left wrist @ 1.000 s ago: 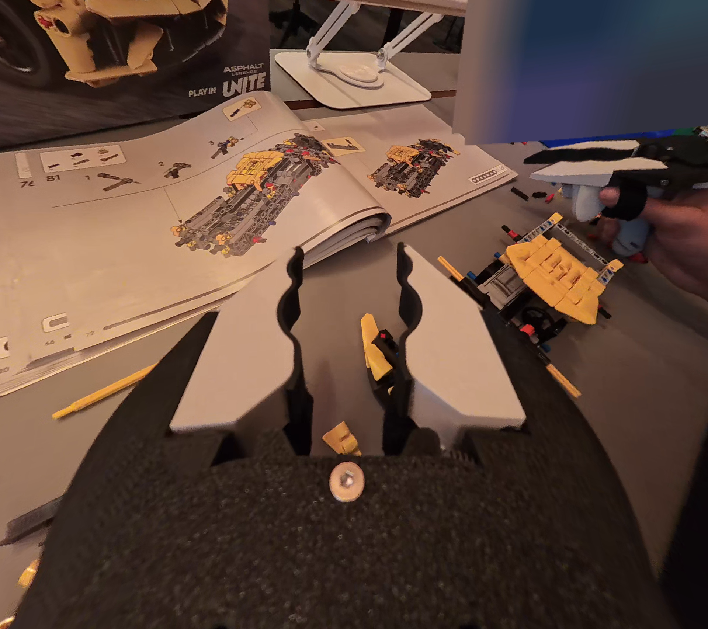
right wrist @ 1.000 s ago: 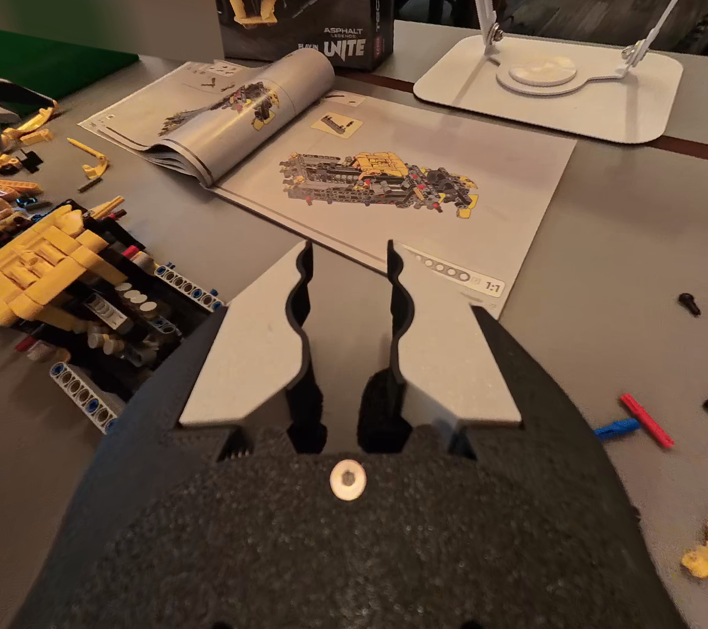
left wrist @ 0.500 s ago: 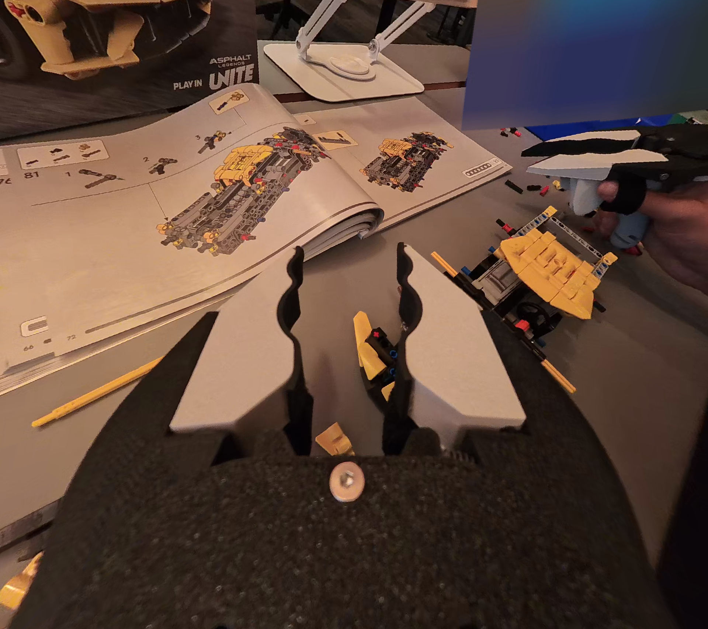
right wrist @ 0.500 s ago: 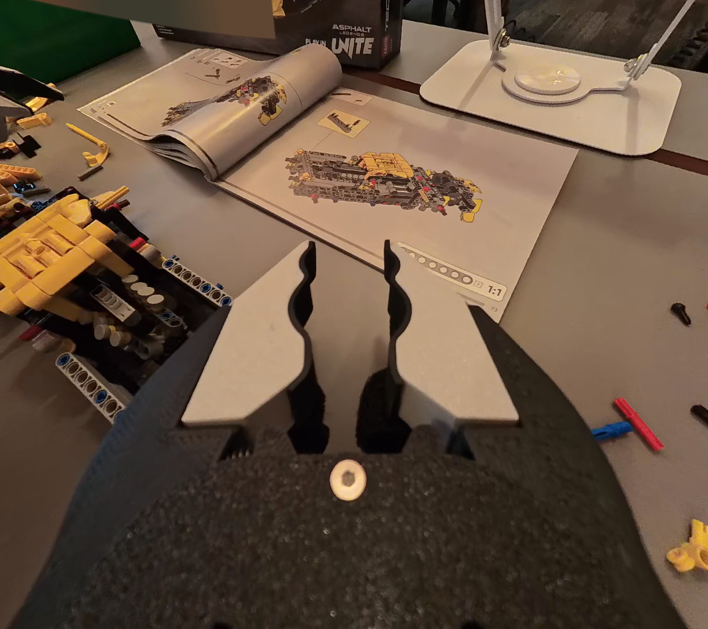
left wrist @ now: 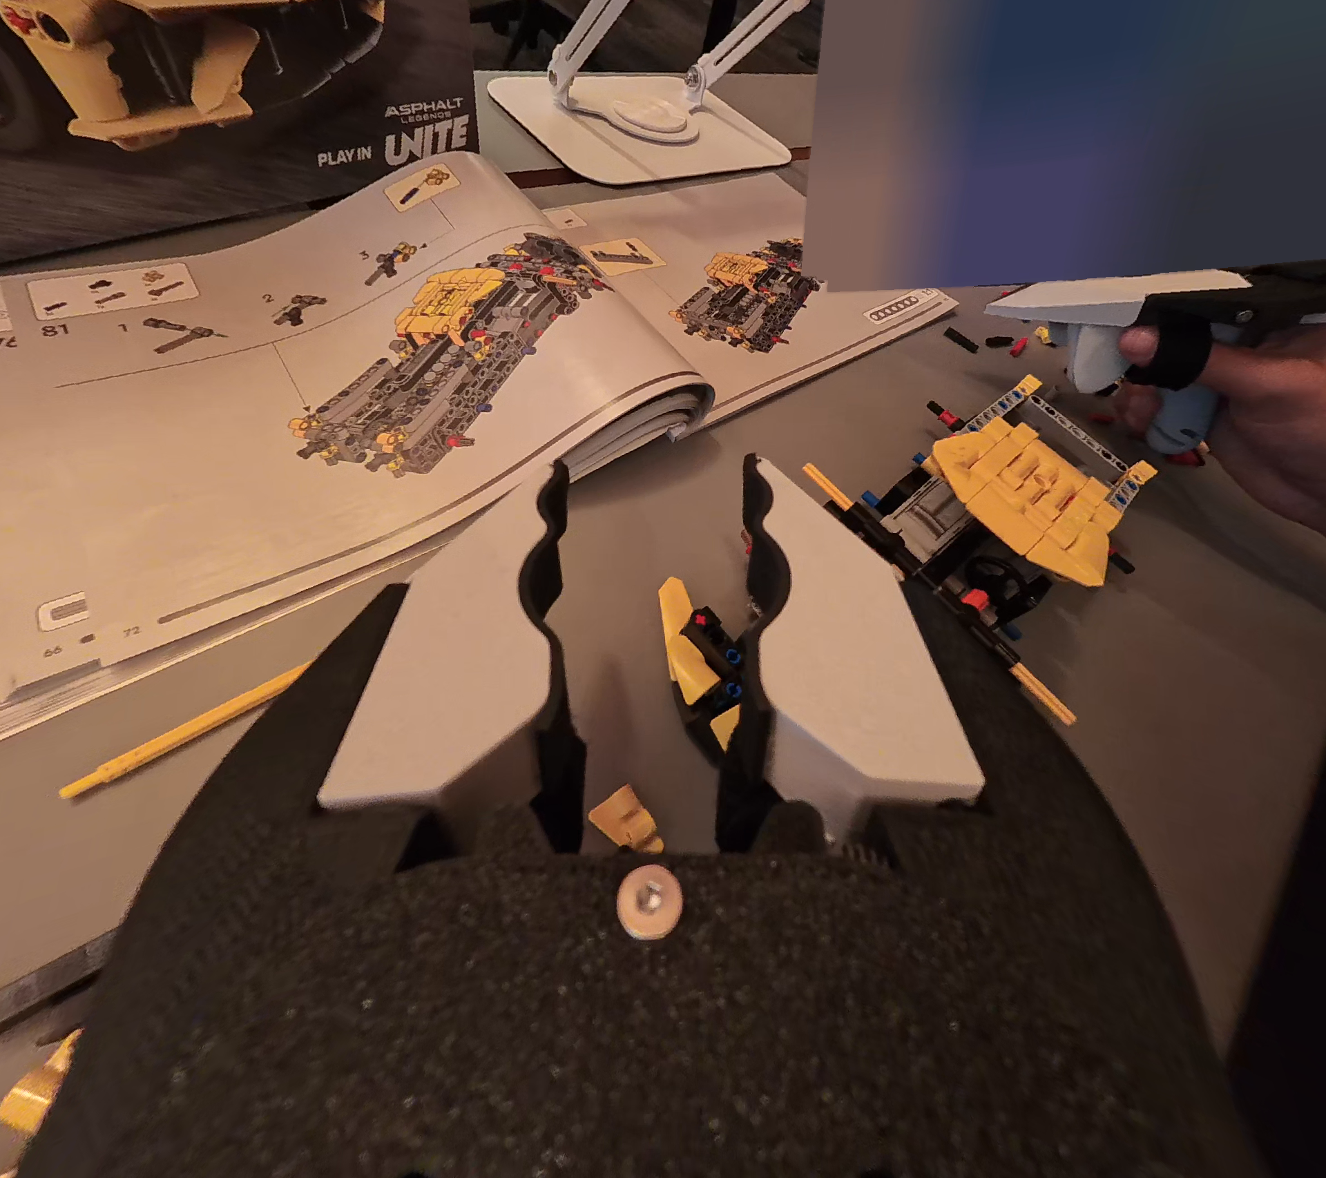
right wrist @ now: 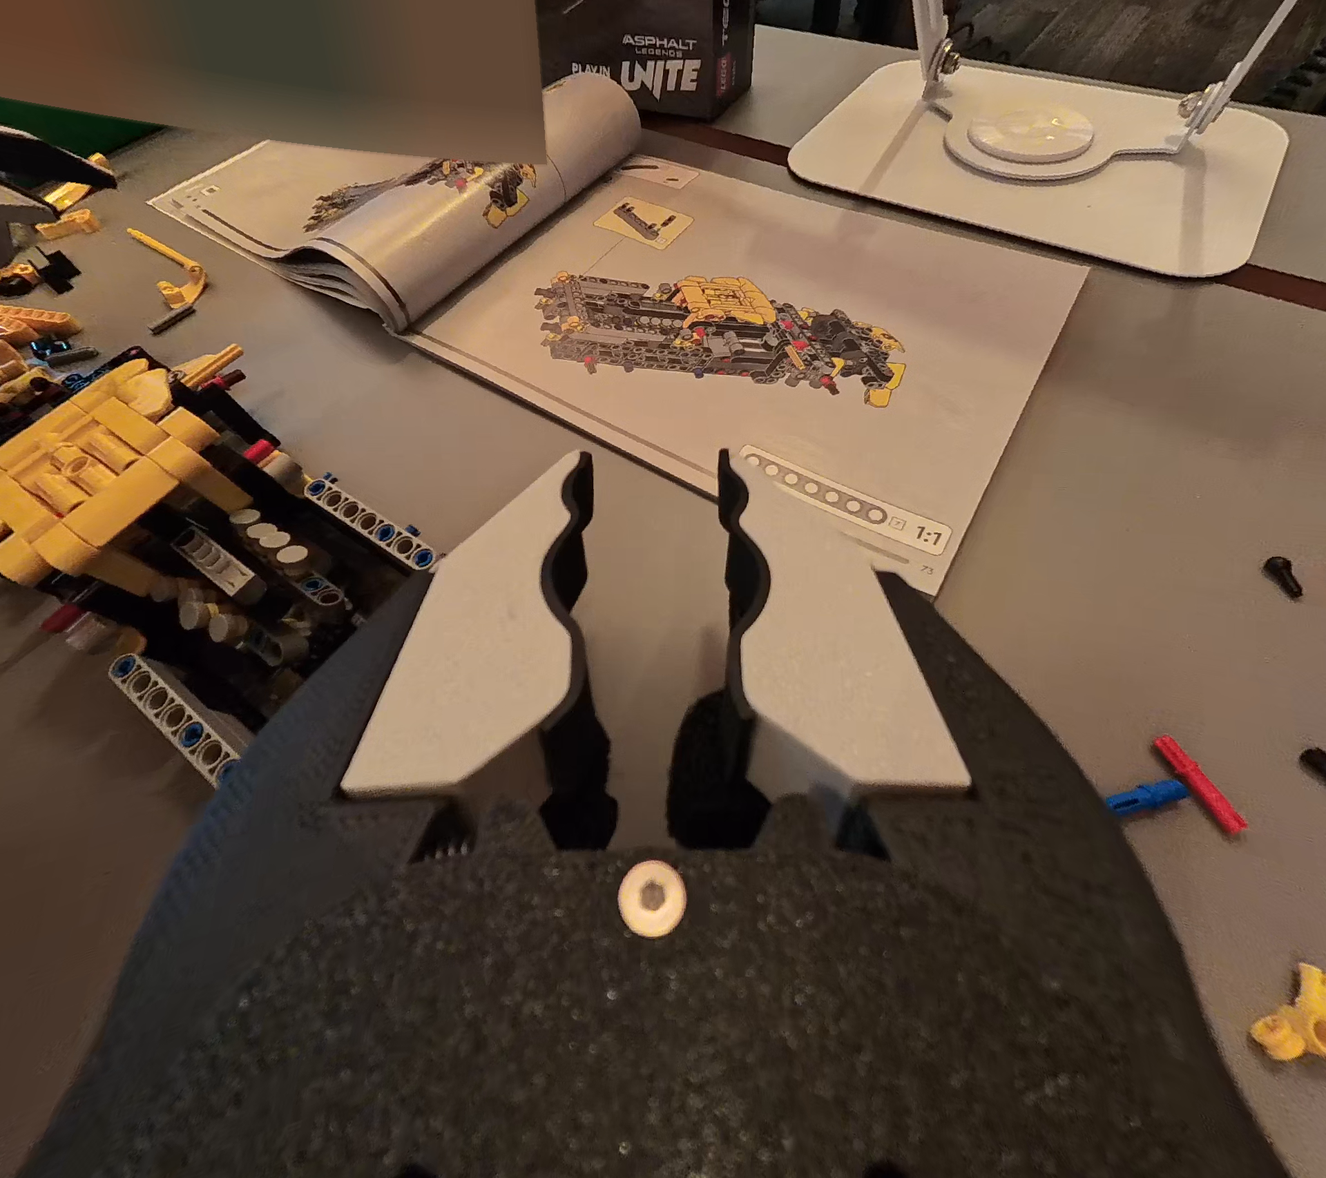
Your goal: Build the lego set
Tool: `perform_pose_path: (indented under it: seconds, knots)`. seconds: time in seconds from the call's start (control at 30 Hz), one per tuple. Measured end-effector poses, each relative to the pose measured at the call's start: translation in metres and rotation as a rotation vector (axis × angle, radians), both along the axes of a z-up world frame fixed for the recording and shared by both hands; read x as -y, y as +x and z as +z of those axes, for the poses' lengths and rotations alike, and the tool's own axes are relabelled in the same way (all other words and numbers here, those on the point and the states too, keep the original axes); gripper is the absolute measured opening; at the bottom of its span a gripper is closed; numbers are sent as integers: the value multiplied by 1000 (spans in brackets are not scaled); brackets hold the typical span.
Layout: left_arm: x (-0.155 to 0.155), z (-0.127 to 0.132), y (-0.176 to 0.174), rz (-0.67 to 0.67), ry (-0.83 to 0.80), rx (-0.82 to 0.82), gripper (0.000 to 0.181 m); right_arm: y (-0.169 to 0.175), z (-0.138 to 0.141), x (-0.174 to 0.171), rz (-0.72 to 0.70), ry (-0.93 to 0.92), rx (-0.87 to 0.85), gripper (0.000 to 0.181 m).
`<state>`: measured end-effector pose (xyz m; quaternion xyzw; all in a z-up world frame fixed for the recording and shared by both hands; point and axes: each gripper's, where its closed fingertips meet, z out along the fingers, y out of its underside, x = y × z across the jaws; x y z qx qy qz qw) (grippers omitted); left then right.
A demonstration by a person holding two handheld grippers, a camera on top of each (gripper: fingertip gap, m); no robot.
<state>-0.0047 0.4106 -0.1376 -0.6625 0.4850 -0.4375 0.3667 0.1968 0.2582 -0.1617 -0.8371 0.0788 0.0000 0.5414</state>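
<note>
1. Compared with a second earlier, the left gripper (left wrist: 649, 483) had barely shifted: its fingers were still spread, with a small yellow-and-black subassembly (left wrist: 699, 656) lying on the table between them, close against the right finger; whether it touched that finger could not be told.
2. The right gripper (right wrist: 654, 476) had edged toward the open instruction booklet (right wrist: 753, 311); its fingers stayed apart and held nothing.
3. The partly built car (left wrist: 1004, 512) lay on the table to the right of the left gripper and to the left of the right one, a yellow studded panel over a black and grey beam frame with blue and red pins.
4. Both grippers had smooth grey fingers with wavy black inner pads, set in coarse, grainy black bodies.
5. A thin yellow axle (left wrist: 186, 731) lay beside the booklet's glossy curled pages.
6. The table (right wrist: 1148, 498) was matte grey, with a dark set box (left wrist: 215, 31) and a white stand (right wrist: 1040, 168) behind, and a red axle (right wrist: 1198, 785) and blue pin (right wrist: 1141, 795) to the right.
</note>
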Motion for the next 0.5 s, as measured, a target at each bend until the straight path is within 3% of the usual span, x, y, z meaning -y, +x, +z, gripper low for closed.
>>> perform_pose_path:
  seconds: [0.5]
  knots:
    - [7,-6,5,-28,7,-29,49,0,2,3,-1,1,-3,33]
